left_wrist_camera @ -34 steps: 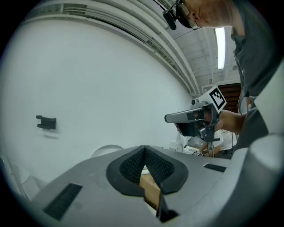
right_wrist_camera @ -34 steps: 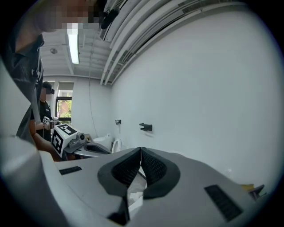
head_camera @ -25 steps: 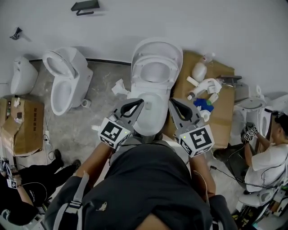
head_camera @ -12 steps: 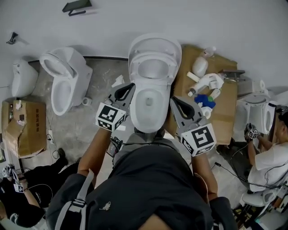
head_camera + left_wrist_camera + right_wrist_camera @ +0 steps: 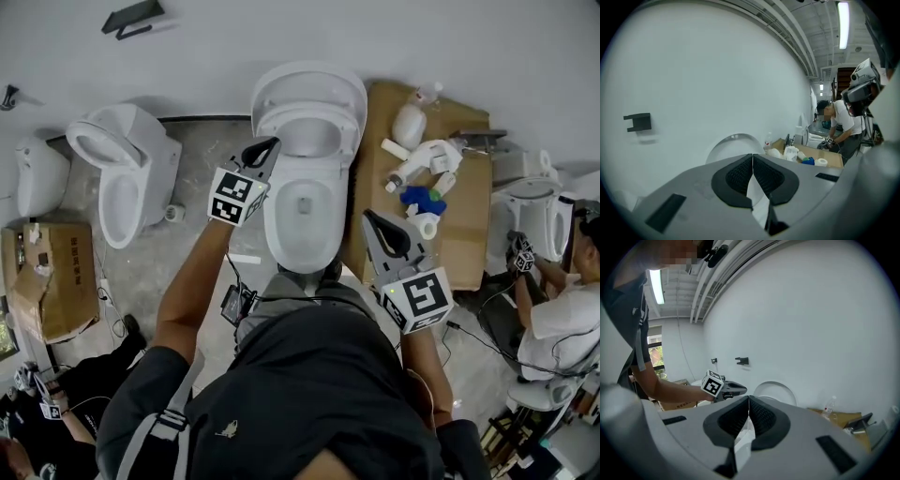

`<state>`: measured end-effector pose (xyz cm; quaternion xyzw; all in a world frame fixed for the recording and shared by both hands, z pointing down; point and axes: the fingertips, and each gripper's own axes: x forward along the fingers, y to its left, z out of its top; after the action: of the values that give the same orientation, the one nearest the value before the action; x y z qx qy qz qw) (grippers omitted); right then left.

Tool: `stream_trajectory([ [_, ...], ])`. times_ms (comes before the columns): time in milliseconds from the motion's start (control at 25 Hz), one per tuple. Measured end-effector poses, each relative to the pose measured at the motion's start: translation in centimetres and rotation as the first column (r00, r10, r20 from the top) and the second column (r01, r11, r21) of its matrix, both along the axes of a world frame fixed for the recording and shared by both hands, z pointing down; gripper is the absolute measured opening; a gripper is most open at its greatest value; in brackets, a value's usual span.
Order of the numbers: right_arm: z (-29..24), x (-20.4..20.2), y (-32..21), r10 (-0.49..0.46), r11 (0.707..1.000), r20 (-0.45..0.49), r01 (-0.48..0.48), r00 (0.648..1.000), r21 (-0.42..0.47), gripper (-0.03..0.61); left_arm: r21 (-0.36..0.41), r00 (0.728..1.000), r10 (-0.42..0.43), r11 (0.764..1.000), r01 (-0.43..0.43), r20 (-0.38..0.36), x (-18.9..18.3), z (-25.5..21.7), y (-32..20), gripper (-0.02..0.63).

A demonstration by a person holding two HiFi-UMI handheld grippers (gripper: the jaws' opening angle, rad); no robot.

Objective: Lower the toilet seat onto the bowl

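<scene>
A white toilet stands against the wall in the head view. Its seat [image 5: 309, 131] and lid [image 5: 309, 82] are raised over the open bowl [image 5: 302, 220]. My left gripper [image 5: 270, 142] is shut and empty, its tip just off the raised seat's left edge; whether it touches is unclear. My right gripper [image 5: 367, 215] is shut and empty, beside the bowl's right rim. In the left gripper view the closed jaws [image 5: 753, 154] point at the lid's arc [image 5: 733, 139]. The right gripper view shows closed jaws [image 5: 749, 397], the lid [image 5: 777, 387] and the left gripper [image 5: 726, 390].
A second toilet [image 5: 127, 169] stands to the left. Flattened cardboard [image 5: 469, 244] on the right carries bottles and white parts [image 5: 427, 169]. A cardboard box [image 5: 42, 277] lies at left. A person [image 5: 562, 319] crouches by another toilet [image 5: 534, 220] at right.
My left gripper has travelled forward along the bowl's left side, up to the raised seat's edge. The right gripper has drifted only a little beside the bowl. Both stay shut.
</scene>
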<state>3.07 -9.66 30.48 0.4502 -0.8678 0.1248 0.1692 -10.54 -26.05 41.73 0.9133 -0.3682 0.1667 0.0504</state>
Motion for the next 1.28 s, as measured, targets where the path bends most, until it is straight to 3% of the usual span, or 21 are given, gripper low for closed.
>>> stream_trajectory([
  [200,1.1,0.6,-0.1,0.022,0.999,-0.012,-0.022,1.000,-0.031,0.008,-0.044,0.999,0.018,0.999,-0.016,0.049,1.6,3.6,-3.3,0.005],
  [400,1.9,1.6,-0.1,0.051,0.998,-0.020,-0.051,0.999,-0.036,0.008,-0.042,0.993,0.015,0.999,-0.010,0.121,2.5,6.4,-6.3,0.010],
  [600,2.9,2.6,0.3,0.077,0.994,-0.039,-0.080,0.996,-0.078,0.008,-0.057,0.985,0.004,0.998,0.006,0.175,2.7,8.8,-9.6,0.105],
  [960,4.3,3.4,0.9,0.104,0.987,-0.051,-0.109,0.993,-0.118,0.008,-0.011,0.938,0.033,0.999,-0.031,0.344,4.1,12.5,-13.4,0.168],
  [1280,5.2,3.3,1.2,0.099,0.982,-0.059,-0.107,0.993,-0.154,0.008,0.051,0.910,0.068,0.994,-0.097,0.408,3.9,12.9,-13.9,0.142],
])
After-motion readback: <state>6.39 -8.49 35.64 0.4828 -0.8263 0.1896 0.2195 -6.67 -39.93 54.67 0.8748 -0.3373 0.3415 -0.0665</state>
